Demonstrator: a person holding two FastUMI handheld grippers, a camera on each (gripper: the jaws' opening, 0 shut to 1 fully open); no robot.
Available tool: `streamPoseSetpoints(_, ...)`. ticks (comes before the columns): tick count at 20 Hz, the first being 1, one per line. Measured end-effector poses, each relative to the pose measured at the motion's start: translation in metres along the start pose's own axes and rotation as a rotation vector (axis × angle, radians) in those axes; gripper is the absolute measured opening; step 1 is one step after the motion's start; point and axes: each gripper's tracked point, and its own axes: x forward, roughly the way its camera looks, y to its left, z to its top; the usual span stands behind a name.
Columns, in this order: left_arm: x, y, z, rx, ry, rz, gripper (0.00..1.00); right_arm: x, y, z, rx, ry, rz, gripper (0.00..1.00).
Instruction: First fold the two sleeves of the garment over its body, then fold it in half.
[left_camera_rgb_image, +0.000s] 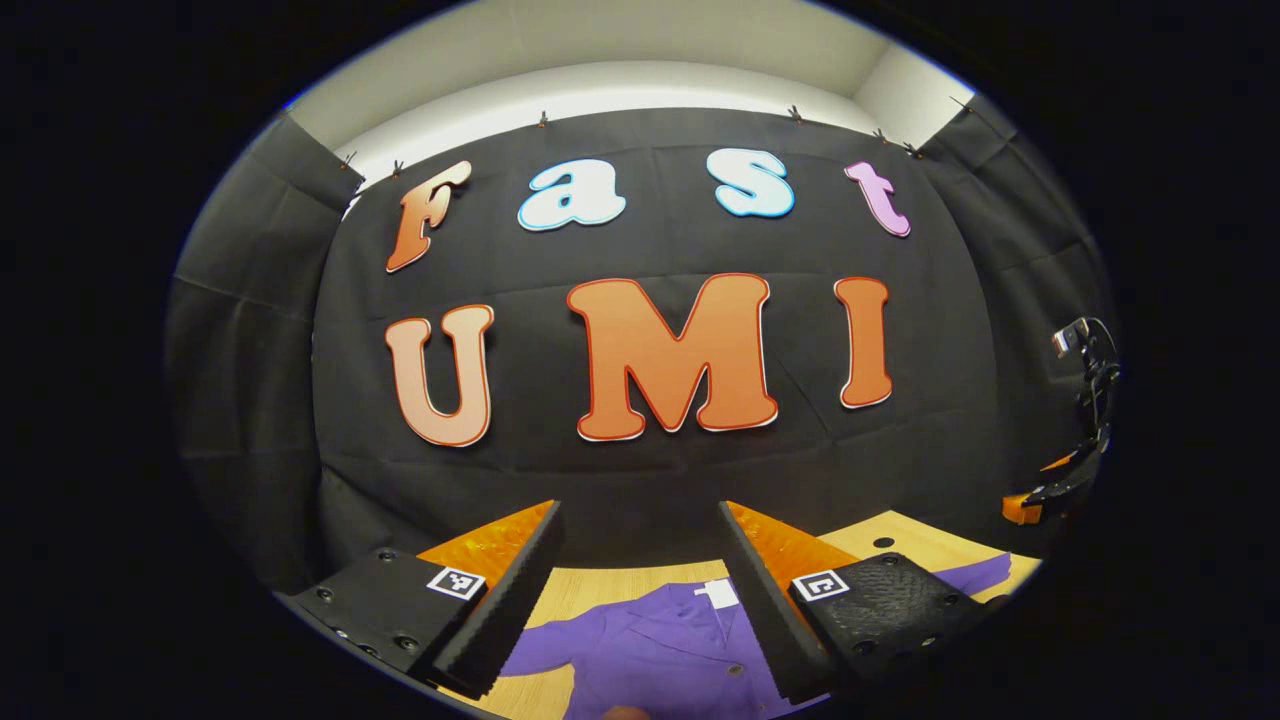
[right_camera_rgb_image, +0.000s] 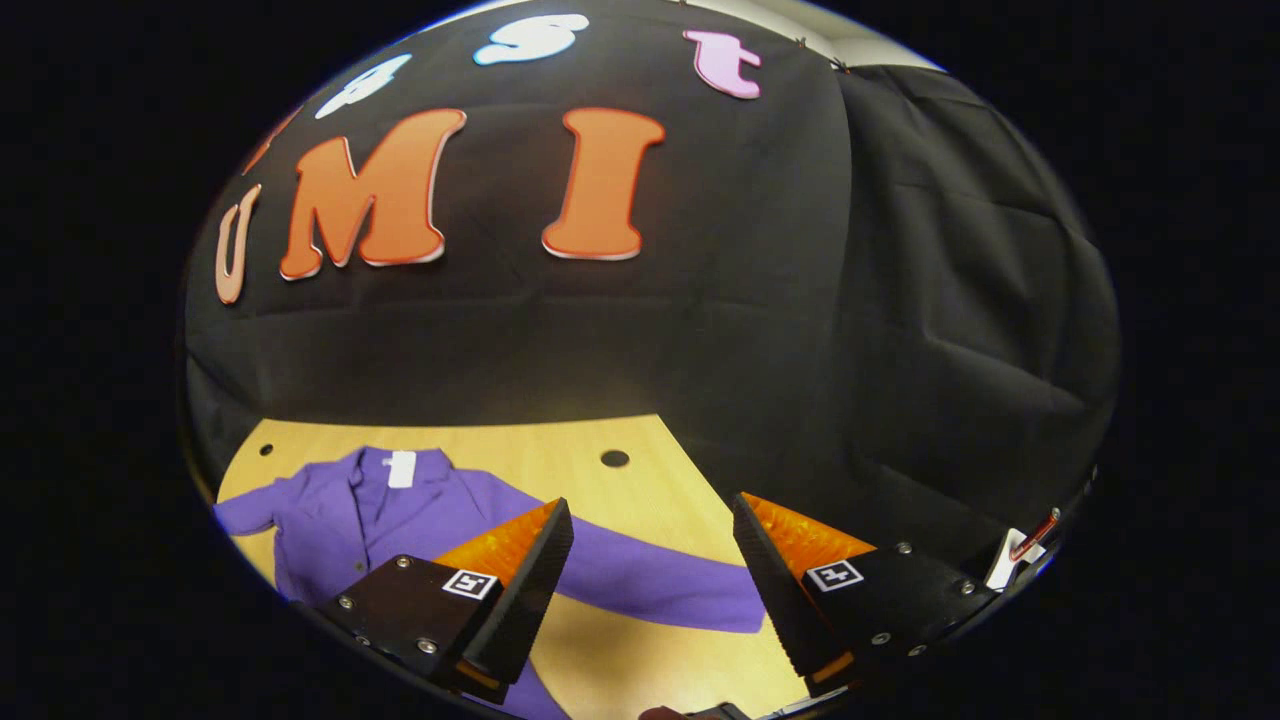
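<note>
Black cloth drapes the booth behind a pale wooden table (right_camera_rgb_image: 560, 440), where a purple garment (right_camera_rgb_image: 350, 525) lies face up and spread flat, collar toward the wall with a white tag (right_camera_rgb_image: 401, 468) at the neck. In the right gripper view, one long sleeve (right_camera_rgb_image: 650, 585) runs out across the wood from the shoulder, well clear of the body; the other sleeve (right_camera_rgb_image: 245, 515) reaches the opposite way toward the table's edge. Neither sleeve is folded, so by the look of it the first step has yet to begin.

You hold the left gripper (left_camera_rgb_image: 640, 590) above the garment's collar and front, fingers spread wide with nothing between them. The right gripper (right_camera_rgb_image: 650, 590) hovers over the outstretched sleeve, likewise parted and empty, and it also appears at the far side of the left gripper view, raised off the table.

The fabric looks thin, soft and light, with small buttons (left_camera_rgb_image: 735, 668) down the front. Expect it to drape and sag once lifted, and to slide on the smooth wood if dragged. A sound place to take hold is probably near the sleeve's cuff, pinching a single layer, then carrying it across the chest. A dark hole (right_camera_rgb_image: 614, 458) marks the bare wood beyond the shoulder.
</note>
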Motion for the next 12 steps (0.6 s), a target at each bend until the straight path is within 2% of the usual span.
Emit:
streamPoseSetpoints(6, -0.005, -0.030, -0.007, 0.032, 0.039, 0.008, 0.94, 0.041, -0.040, -0.039, 0.002, 0.143, -0.039, 0.97)
streamPoseSetpoints(12, -0.018, -0.050, -0.025, 0.041, 0.094, 0.034, 0.94, 0.084, -0.081, -0.103, 0.021, 0.371, -0.042, 0.97)
